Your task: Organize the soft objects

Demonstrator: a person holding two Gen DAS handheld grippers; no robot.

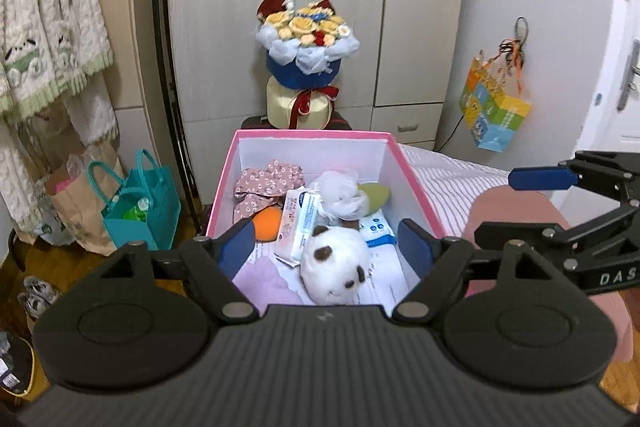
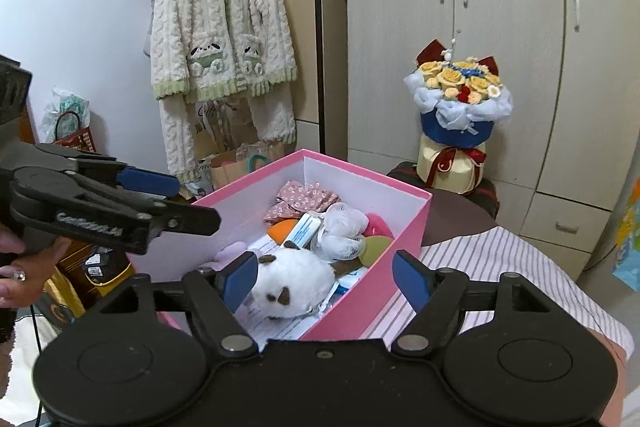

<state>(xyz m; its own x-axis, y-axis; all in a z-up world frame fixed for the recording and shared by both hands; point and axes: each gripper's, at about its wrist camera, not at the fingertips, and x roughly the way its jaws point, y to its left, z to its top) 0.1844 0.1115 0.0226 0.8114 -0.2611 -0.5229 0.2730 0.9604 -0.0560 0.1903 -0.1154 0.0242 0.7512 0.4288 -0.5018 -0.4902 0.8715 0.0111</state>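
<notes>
Plush panda (image 1: 334, 263) lies among soft items in pink box (image 1: 412, 183).

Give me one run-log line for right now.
left gripper: open, empty | right gripper: open, empty | white plush toy: lying in pink box | both grippers above box

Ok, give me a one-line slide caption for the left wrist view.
Open left gripper above the pink box holding a white plush toy, floral cloth and tissue packs.

Both wrist views look down, close, into the same pink box (image 1: 416, 183).
</notes>
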